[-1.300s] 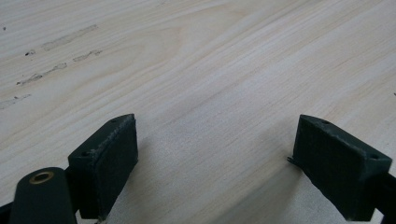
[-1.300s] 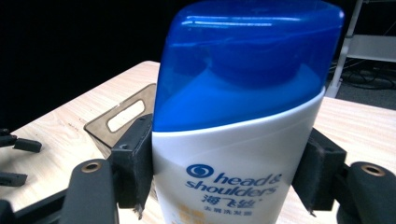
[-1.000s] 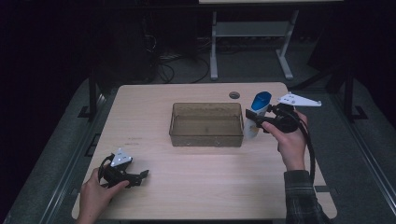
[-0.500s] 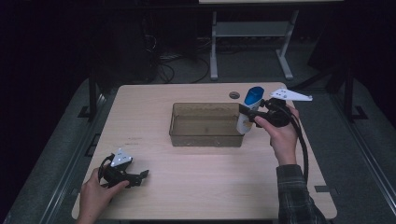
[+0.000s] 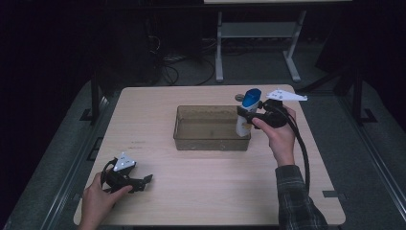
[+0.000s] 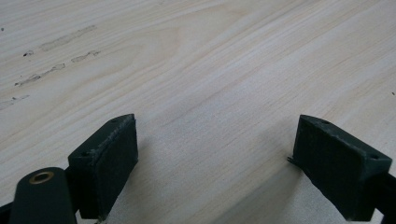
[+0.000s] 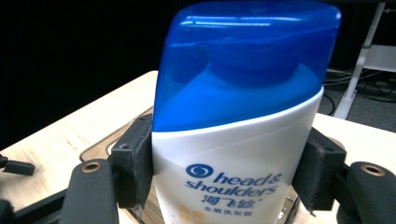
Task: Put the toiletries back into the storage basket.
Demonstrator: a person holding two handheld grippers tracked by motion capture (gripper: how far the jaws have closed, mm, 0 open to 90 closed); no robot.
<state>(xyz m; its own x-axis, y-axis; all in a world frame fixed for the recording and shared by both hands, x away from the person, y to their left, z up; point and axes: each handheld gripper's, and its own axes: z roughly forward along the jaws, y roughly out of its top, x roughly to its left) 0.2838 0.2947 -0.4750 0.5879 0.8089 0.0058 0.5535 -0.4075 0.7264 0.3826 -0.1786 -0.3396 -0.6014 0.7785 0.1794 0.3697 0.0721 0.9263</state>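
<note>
A white shampoo bottle (image 5: 246,115) with a blue cap stands upright in my right gripper (image 5: 249,116), whose pads press on both its sides. It hangs above the right end of the clear brown bin (image 5: 210,128). The right gripper view has the bottle (image 7: 233,154) up close, its label readable, with the bin's rim (image 7: 100,144) below and behind it. My left gripper (image 5: 143,182) rests on the table near the front left corner, jaws wide apart. Between its pads (image 6: 105,165) lies only bare wood.
The light wooden table (image 5: 210,191) has a small dark round disc (image 5: 239,97) near its back edge, behind the bin. A metal stand (image 5: 258,38) and cables sit on the dark floor beyond. A cable trails from the right gripper along the forearm.
My right gripper has carried the bottle leftward, from beside the bin's right end to over it. The left gripper has stayed put.
</note>
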